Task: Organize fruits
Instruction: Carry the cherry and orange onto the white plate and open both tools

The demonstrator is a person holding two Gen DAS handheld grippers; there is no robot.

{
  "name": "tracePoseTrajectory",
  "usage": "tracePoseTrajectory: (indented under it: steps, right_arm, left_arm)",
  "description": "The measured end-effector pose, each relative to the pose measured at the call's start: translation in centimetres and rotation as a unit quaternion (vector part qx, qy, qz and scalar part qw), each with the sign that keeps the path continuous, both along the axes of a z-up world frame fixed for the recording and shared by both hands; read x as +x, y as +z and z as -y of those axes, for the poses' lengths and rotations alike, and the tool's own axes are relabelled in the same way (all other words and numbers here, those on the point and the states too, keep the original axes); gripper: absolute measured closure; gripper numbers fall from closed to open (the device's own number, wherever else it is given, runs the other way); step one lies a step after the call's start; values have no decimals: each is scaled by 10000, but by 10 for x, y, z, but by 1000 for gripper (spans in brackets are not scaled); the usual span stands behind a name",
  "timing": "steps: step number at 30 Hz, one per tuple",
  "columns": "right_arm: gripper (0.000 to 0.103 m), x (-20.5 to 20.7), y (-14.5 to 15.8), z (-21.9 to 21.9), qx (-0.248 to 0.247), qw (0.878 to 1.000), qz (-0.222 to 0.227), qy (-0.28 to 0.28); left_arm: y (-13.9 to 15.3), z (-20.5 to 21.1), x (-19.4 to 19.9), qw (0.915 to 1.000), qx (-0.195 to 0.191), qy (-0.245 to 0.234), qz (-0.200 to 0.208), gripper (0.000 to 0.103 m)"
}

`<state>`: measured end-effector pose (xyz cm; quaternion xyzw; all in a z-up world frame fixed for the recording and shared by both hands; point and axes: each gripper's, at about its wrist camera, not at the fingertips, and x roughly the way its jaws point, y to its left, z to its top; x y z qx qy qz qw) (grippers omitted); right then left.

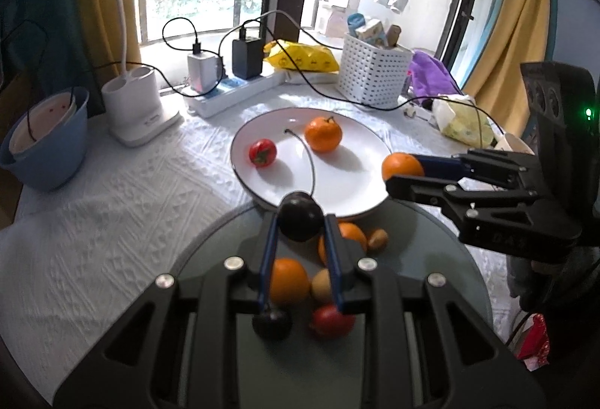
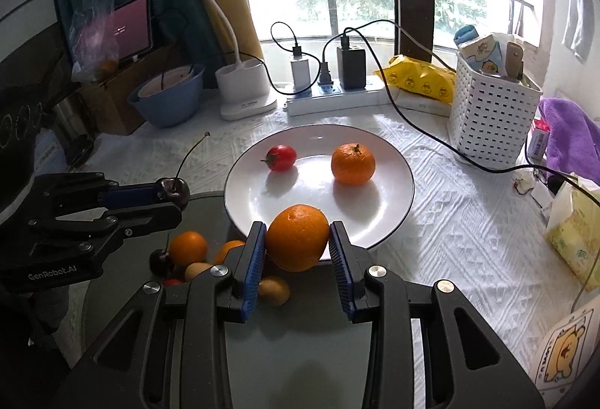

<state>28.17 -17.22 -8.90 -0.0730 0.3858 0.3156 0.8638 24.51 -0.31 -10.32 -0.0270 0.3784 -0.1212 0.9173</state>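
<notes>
The left tool (image 1: 300,221) pinches a dark cherry (image 1: 300,221) just over the near rim of the white plate (image 1: 348,180). The right tool (image 2: 297,240) clamps an orange (image 2: 297,238) at that same rim. On the plate lie a tomato (image 2: 281,158) and a tangerine (image 2: 353,163).

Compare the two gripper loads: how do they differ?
Left gripper holds a dark cherry with a long stem; right gripper holds an orange, stemless and much bigger. The cherry hangs above the grey tray, the orange at the white plate's rim. Both are clamped, airborne.
</notes>
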Motion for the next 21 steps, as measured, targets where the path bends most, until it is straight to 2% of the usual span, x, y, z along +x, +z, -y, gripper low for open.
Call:
tracePoseTrajectory:
  steps: [21]
  right_arm:
    - [67, 60, -18, 3, -44, 9998, -133, -161]
  left_arm:
    - [-7, 17, 76, 9991, 253, -338, -79, 77]
